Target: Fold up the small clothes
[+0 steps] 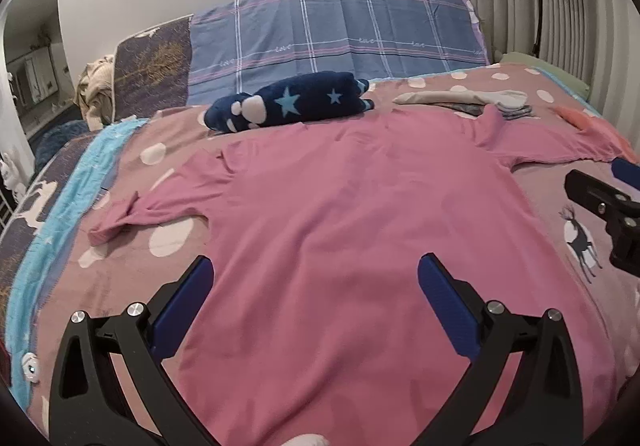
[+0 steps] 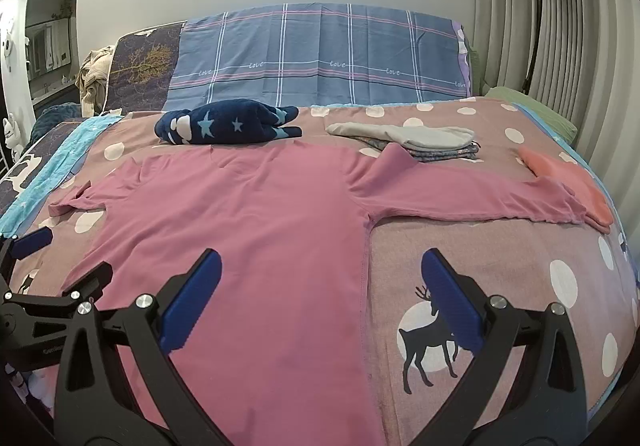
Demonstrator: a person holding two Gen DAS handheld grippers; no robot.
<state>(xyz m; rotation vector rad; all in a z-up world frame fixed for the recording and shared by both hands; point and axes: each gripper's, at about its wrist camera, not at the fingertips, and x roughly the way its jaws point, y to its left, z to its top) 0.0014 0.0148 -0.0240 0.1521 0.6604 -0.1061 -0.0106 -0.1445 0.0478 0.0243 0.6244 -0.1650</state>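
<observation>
Pink shirt (image 1: 340,206) spread flat on the bed (image 1: 168,242), collar toward the pillows. Left sleeve (image 1: 136,212) lies bunched near the bed's blue edge band; pinching it there could catch the cover beneath. Left gripper (image 1: 316,278) hovers over the body cloth, fingers spread wide and empty. Right gripper (image 2: 322,274) straddles the side seam (image 2: 365,266), fingers likewise apart and empty. Right sleeve (image 2: 472,200) overlaps a coral garment (image 2: 568,182); folding may drag it. Navy star-print bundle (image 2: 228,122) and folded stack (image 2: 420,140) crowd the collar side; open room lies on the near side.

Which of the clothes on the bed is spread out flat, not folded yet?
The pink shirt, spread flat with sleeves out; the grey stack and starry navy bundle are folded.
</observation>
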